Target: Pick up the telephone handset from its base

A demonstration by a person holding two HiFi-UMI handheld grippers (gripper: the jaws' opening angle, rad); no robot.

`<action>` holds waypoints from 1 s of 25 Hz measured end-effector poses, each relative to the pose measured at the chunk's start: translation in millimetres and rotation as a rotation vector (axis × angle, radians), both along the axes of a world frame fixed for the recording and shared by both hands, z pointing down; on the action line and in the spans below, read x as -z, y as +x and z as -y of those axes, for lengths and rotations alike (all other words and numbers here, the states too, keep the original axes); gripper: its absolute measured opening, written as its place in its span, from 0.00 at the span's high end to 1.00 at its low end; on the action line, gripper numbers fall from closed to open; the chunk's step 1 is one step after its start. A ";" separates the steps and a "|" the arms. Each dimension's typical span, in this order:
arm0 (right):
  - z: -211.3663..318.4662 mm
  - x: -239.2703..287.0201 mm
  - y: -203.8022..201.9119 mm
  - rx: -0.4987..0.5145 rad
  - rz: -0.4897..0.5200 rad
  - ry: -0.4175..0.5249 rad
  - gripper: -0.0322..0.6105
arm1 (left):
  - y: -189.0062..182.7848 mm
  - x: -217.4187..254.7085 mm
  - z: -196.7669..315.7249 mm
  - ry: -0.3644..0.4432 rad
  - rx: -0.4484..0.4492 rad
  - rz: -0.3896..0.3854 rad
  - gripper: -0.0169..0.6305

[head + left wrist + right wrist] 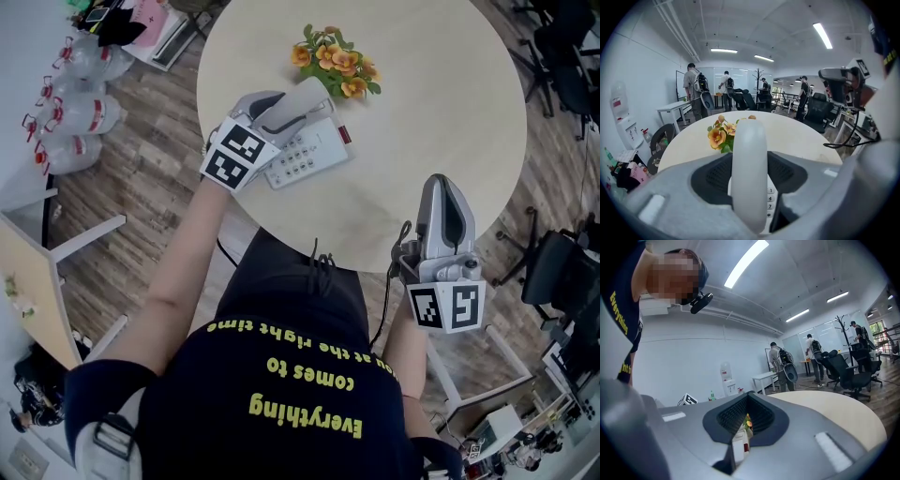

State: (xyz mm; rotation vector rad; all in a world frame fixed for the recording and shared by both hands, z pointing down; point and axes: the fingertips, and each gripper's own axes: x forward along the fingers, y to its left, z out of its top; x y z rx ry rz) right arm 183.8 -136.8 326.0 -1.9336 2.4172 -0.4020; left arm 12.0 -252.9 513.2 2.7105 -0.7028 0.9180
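The pale grey telephone handset [298, 105] is clamped between the jaws of my left gripper [277, 111], held over the left part of the white phone base [309, 155] on the round table. In the left gripper view the handset [749, 159] runs upright between the pads, with the base's number keys [770, 202] showing beneath it. My right gripper [441, 187] hovers at the table's near right edge, pointing roughly level, its jaws shut with nothing between them [746, 414]. Through the slit under its jaws a sliver of the phone base [739, 446] is visible.
A small bunch of orange flowers [336, 58] lies just behind the phone. The beige round table [431, 103] spreads to the right. Water bottles [80, 112] stand on the floor at left, and office chairs [562, 56] at right. Several people stand far across the room [696, 89].
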 end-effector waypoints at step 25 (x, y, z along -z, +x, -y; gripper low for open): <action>-10.1 45.8 -2.9 0.024 -0.015 0.129 0.93 | -12.9 117.9 -28.9 0.220 0.055 -0.228 0.62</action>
